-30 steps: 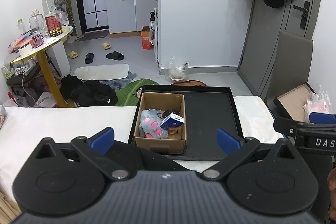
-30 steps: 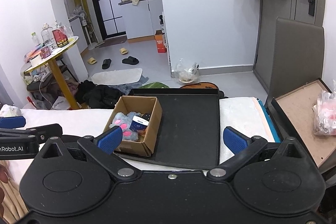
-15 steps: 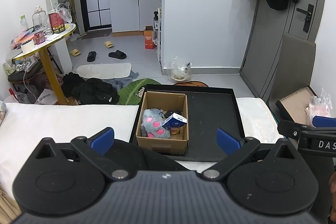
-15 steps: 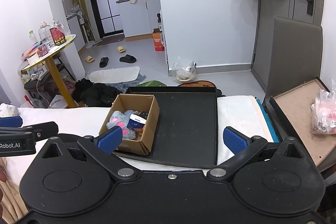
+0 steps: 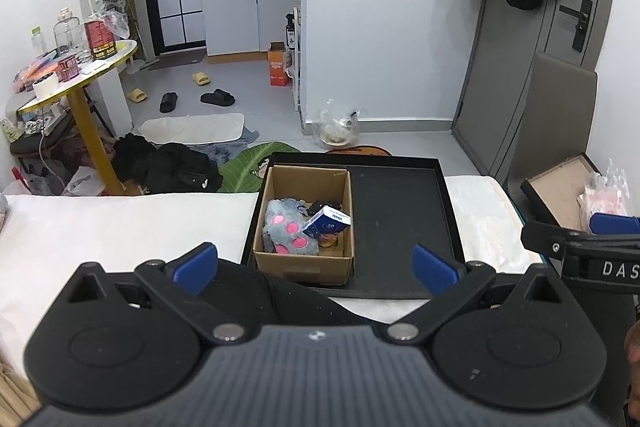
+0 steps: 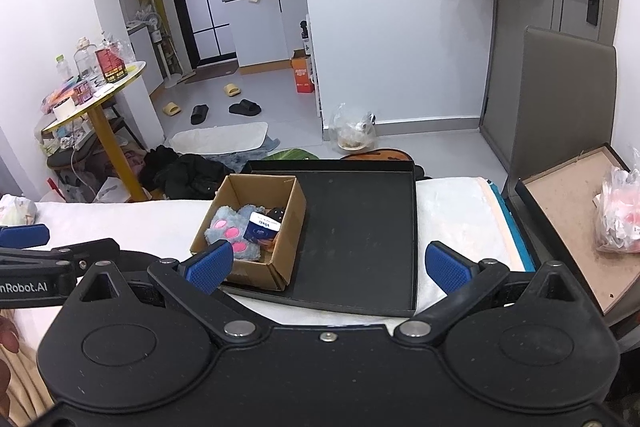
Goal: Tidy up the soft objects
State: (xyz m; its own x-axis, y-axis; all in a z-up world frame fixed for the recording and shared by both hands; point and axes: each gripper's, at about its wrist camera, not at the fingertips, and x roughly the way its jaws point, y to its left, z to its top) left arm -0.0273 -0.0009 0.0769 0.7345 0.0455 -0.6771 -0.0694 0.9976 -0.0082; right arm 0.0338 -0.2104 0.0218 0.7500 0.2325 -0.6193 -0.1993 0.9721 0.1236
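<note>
Nearest, left wrist view: left hand-held gripper (image 5: 316,261), blue fingers spread wide, nothing between them. Right wrist view: right hand-held gripper (image 6: 328,263), likewise released and bare. Each one's tip shows at the edge of the other's view, left at 9 o'clock, right at 3 o'clock.

Change over the last second: both views have drawn slightly closer and lower toward the box; its contents lie just as they did, and neither gripper has closed. The scene fits either an approach to take things out or a drawing-back after putting them in.

Beyond the fingers, at 12 o'clock: white bed (image 5: 120,223) carrying a shallow black tray (image 6: 360,227). Its left half holds an open cardboard box (image 5: 304,259); its right half is bare.

Inside the box: grey plush paw (image 5: 280,227) with pink pads, the soft thing, on the left side; a blue-and-white packet (image 5: 328,223) leaning across it at 3 o'clock.

Hard to make out: a dark item behind the packet and something brownish under it. The near box wall hides the floor of the box.

Far at 3 o'clock: brown board with a plastic bag (image 6: 618,215), cut off by the frame.
</note>
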